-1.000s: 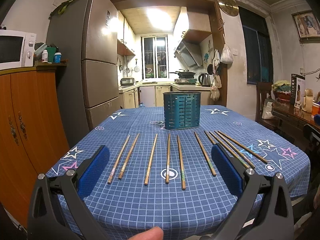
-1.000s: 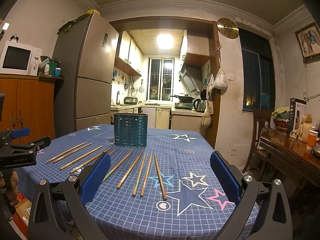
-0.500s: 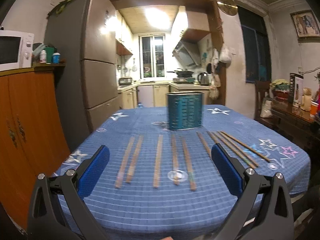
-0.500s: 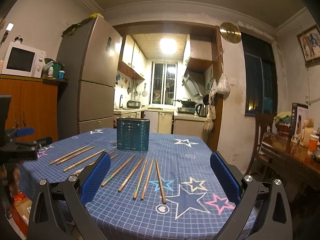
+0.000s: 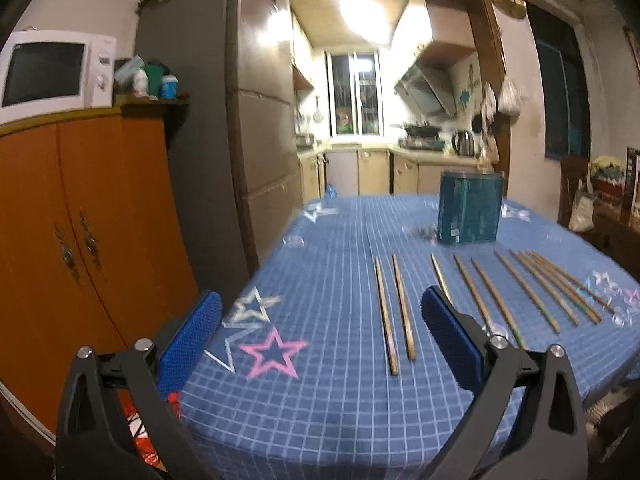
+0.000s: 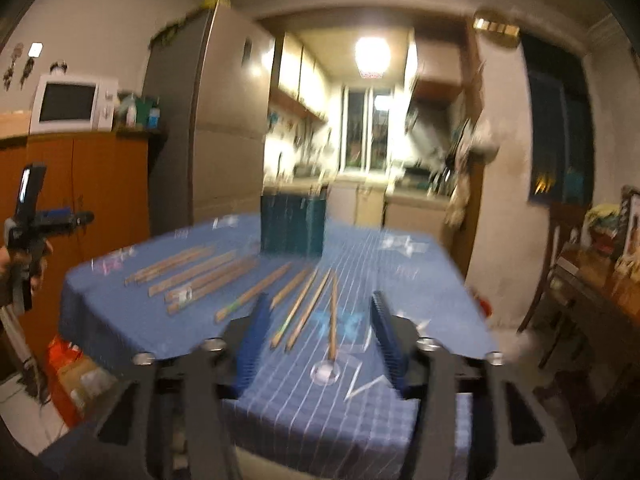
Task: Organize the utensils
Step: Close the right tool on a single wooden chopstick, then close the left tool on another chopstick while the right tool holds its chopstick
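This was somebody's home, a dining room opening onto a small kitchen. A table (image 5: pixel 328 408) wore a blue checked cloth with stars. A tall fridge (image 5: pixel 224 128) stood beside an orange wooden cabinet (image 5: pixel 80 216) with a white microwave (image 5: pixel 52 72) on top. Beyond the doorway, a lit kitchen showed cream cupboards (image 5: pixel 372 172), a range hood (image 5: pixel 424 88), a kettle (image 5: pixel 462 142) and a window (image 5: pixel 354 94).

Both grippers alike: left gripper (image 5: pixel 320 336), right gripper (image 6: pixel 318 330) with black angular frames, silver round screws, blue textured pads (image 5: pixel 188 340). Bare hand (image 6: pixel 38 258) at left.
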Demonstrator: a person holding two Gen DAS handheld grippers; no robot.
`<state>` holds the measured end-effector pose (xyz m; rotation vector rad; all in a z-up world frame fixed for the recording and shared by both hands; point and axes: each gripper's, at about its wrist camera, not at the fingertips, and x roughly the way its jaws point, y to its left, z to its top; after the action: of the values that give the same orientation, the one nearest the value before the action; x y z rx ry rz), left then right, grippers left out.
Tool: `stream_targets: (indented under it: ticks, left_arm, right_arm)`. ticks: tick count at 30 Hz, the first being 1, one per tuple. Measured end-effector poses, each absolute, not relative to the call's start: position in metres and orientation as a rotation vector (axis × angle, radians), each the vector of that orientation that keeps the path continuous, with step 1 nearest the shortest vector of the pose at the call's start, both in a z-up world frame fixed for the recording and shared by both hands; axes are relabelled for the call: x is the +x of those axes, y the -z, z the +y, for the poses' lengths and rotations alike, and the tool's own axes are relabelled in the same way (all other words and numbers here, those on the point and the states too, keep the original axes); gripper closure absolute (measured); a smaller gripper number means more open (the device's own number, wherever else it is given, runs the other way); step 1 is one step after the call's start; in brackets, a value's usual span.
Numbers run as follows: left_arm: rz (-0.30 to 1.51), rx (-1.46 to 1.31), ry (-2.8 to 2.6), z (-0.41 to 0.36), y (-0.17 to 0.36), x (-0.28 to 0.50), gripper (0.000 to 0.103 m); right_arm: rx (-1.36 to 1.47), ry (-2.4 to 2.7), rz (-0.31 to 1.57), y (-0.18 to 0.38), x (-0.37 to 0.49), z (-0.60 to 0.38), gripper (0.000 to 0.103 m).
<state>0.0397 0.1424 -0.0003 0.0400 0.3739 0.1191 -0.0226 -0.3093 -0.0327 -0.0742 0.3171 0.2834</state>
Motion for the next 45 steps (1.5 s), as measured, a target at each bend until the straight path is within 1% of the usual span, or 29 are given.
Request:
stream_targets:
  ticks: [4,7,8,9,22,24,25,27,30,38,41,45]
  left_arm:
    - [0.437,0.035,-0.080,0.136,0.021,0.054,0.013]
    - [0.466,0.047,-0.065,0.132,0.029,0.064,0.016]
    - [0.474,0.049,-0.057,0.131,0.030,0.068,0.017]
    - [0.479,0.049,-0.055,0.131,0.032,0.070,0.017]
    - [0.559,0.076,0.026,0.106,0.051,0.095,0.017]
    - [0.565,0.076,0.036,0.103,0.051,0.098,0.018]
    - [0.566,0.077,0.040,0.101,0.051,0.099,0.018]
    - [0.573,0.084,0.049,0.098,0.054,0.100,0.020]
    - [0.586,0.085,0.060,0.096,0.057,0.102,0.021]
    - [0.614,0.099,0.100,0.088,0.065,0.105,0.026]
    - [0.630,0.104,0.119,0.085,0.069,0.105,0.033]
    - [0.631,0.039,0.100,0.098,0.072,0.105,0.048]
  right_arm:
    - [-0.061,-0.287,0.411,0.062,0.009,-0.306,0.062]
    - [-0.052,-0.273,0.454,0.077,0.030,-0.306,0.073]
    - [-0.044,-0.271,0.466,0.081,0.035,-0.307,0.079]
    - [-0.043,-0.268,0.474,0.083,0.040,-0.306,0.081]
    - [-0.024,-0.253,0.546,0.093,0.073,-0.301,0.081]
    - [-0.021,-0.258,0.546,0.093,0.074,-0.300,0.085]
    - [-0.021,-0.261,0.550,0.093,0.076,-0.299,0.085]
    - [-0.022,-0.264,0.549,0.095,0.077,-0.298,0.089]
    - [-0.029,-0.265,0.549,0.095,0.079,-0.295,0.091]
    - [-0.023,-0.263,0.548,0.095,0.081,-0.293,0.091]
    - [-0.022,-0.265,0.548,0.097,0.080,-0.293,0.091]
    - [-0.019,-0.266,0.548,0.097,0.080,-0.294,0.091]
